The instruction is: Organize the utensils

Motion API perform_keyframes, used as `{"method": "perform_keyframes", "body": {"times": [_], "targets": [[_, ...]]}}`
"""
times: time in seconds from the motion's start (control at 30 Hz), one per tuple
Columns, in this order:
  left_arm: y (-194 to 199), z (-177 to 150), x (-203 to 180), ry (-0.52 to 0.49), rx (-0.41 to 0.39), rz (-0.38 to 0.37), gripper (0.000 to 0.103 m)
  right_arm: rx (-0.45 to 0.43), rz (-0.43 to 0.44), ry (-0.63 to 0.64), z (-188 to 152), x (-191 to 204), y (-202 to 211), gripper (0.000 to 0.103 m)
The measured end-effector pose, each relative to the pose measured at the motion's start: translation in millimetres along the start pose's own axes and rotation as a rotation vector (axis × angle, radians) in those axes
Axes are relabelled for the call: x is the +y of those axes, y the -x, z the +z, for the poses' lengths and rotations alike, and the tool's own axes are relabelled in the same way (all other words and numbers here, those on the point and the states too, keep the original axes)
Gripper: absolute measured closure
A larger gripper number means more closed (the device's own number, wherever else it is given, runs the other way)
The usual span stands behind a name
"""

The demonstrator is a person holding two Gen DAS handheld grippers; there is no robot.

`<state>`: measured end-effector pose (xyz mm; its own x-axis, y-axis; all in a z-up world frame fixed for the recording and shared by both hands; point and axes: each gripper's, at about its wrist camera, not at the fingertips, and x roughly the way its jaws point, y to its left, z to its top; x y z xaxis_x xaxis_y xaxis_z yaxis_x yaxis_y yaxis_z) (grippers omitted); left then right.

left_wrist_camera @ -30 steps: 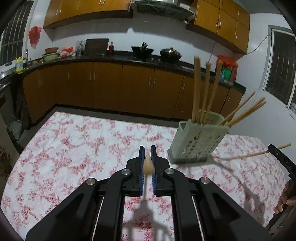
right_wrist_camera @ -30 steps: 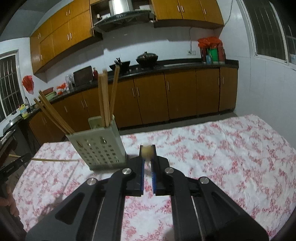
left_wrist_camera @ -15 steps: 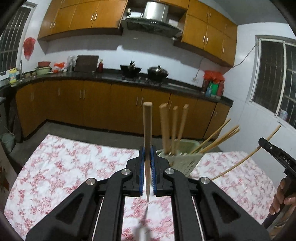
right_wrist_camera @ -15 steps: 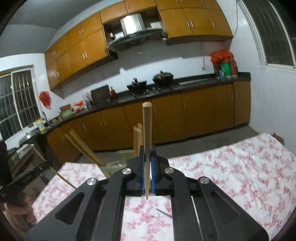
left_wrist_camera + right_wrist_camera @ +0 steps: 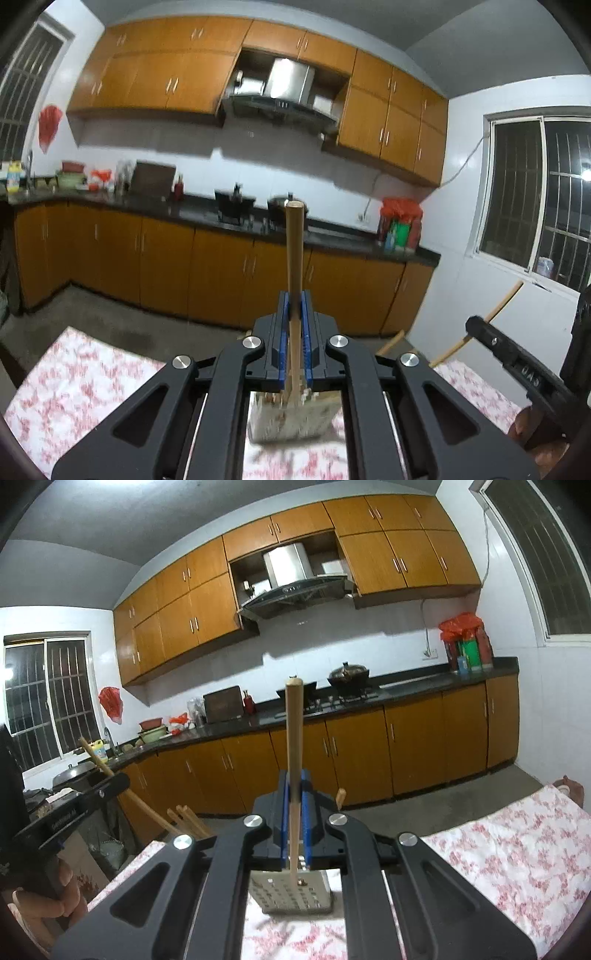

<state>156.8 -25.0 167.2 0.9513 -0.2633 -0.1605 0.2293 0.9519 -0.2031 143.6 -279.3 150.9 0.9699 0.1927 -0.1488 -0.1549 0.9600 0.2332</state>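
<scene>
Table (image 5: 509, 853), floral cloth, fills the lower frame in both wrist views. On it stands the perforated utensil holder (image 5: 295, 893), seen through the gap in each frame at lower centre, blurred in the left view (image 5: 295, 417).

Left hand-held gripper (image 5: 294, 321): pads pressed on a wooden chopstick (image 5: 294, 258), pinched near its lower part. Long axis runs up the frame, top end free at centre, lower tip directly over the holder mouth.

Right hand-held gripper (image 5: 294, 797): likewise clamped on a second chopstick (image 5: 294, 738), same upright attitude, tip appearing to enter or touch the holder; cannot tell which.

Key relation: holder lies straight below both tips, along each stick's axis. Judgement: next move is a straight descent and release. Right tip looks nearer the holder. Risk: the two sticks share one target, and other chopsticks (image 5: 184, 819) already lean out of it at lower left.

Writing: white lettering on each opposite gripper body, too blurred to read.
</scene>
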Motion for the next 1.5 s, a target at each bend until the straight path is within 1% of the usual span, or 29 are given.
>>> {"method": "perform_keyframes", "body": {"times": [0.07, 0.13, 0.33, 0.43, 0.57, 0.7, 0.73, 0.77, 0.8, 0.83, 0.87, 0.9, 0.93, 1.0, 1.07, 1.1, 1.13, 1.17, 1.2, 1.23, 1.27, 1.3, 1.33, 1.4, 1.5], "targets": [[-6, 3, -5, -0.013, -0.028, 0.01, 0.096, -0.02, -0.004, 0.011, 5, 2, -4, 0.095], [-11, 3, -8, -0.018, -0.031, 0.015, 0.096, -0.029, -0.003, 0.012, 7, 3, -9, 0.095], [-30, -7, -5, -0.014, -0.015, 0.026, 0.096, -0.054, -0.009, 0.006, 13, 3, -27, 0.095], [-37, -13, -2, -0.012, -0.001, 0.03, 0.096, -0.056, -0.019, 0.012, 8, 1, -37, 0.095], [-48, -22, 3, -0.005, 0.023, 0.031, 0.096, -0.028, -0.024, 0.014, -2, 0, -55, 0.095], [-59, -32, 4, -0.007, 0.06, 0.027, 0.096, 0.038, -0.032, 0.033, -15, 3, -73, 0.094], [-61, -33, 5, 0.0, 0.069, 0.026, 0.096, 0.044, -0.034, 0.033, -15, 3, -74, 0.091], [-60, -34, 7, 0.01, 0.068, 0.025, 0.095, 0.047, -0.036, 0.032, -17, 1, -74, 0.082], [-60, -33, 9, 0.014, 0.068, 0.023, 0.094, 0.044, -0.041, 0.026, -17, -1, -72, 0.077], [-58, -32, 11, 0.019, 0.068, 0.023, 0.086, 0.038, -0.042, 0.021, -16, -2, -70, 0.068], [-58, -29, 11, 0.022, 0.066, 0.025, 0.078, 0.032, -0.044, 0.017, -15, -3, -67, 0.066], [-55, -28, 13, 0.026, 0.057, 0.032, 0.062, 0.03, -0.046, 0.015, -14, -4, -65, 0.066], [-51, -26, 14, 0.028, 0.044, 0.037, 0.056, 0.028, -0.049, 0.013, -12, -6, -62, 0.064], [-47, -24, 15, 0.026, 0.031, 0.04, 0.054, 0.019, -0.057, 0.012, -10, -8, -55, 0.055], [-42, -22, 16, 0.024, 0.028, 0.041, 0.051, 0.014, -0.063, 0.019, -10, -9, -45, 0.042], [-37, -21, 17, 0.02, 0.028, 0.044, 0.046, 0.015, -0.063, 0.022, -11, -10, -41, 0.039], [-33, -21, 18, 0.013, 0.026, 0.049, 0.041, 0.016, -0.065, 0.029, -12, -10, -35, 0.031], [-30, -22, 18, 0.008, 0.023, 0.052, 0.038, 0.016, -0.069, 0.036, -14, -9, -30, 0.022], [-23, -23, 18, -0.005, 0.017, 0.06, 0.031, 0.013, -0.079, 0.049, -16, -8, -22, 0.017], [-16, -24, 18, -0.019, 0.009, 0.069, 0.022, 0.008, -0.088, 0.059, -18, -8, -16, 0.008], [-8, -25, 17, -0.036, 0.0, 0.079, 0.017, 0.003, -0.097, 0.07, -21, -6, -10, 0.004], [-1, -26, 16, -0.052, -0.009, 0.087, 0.01, -0.004, -0.113, 0.087, -24, -4, -2, 0.004], [6, -28, 15, -0.071, -0.018, 0.094, 0.005, -0.007, -0.125, 0.1, -27, -3, 3, 0.004], [16, -32, 13, -0.109, -0.022, 0.109, 0.002, -0.01, -0.165, 0.124, -35, 1, 14, 0.004], [35, -42, 9, -0.177, -0.023, 0.141, 0.002, 0.001, -0.218, 0.157, -47, 5, 28, 0.004]]}}
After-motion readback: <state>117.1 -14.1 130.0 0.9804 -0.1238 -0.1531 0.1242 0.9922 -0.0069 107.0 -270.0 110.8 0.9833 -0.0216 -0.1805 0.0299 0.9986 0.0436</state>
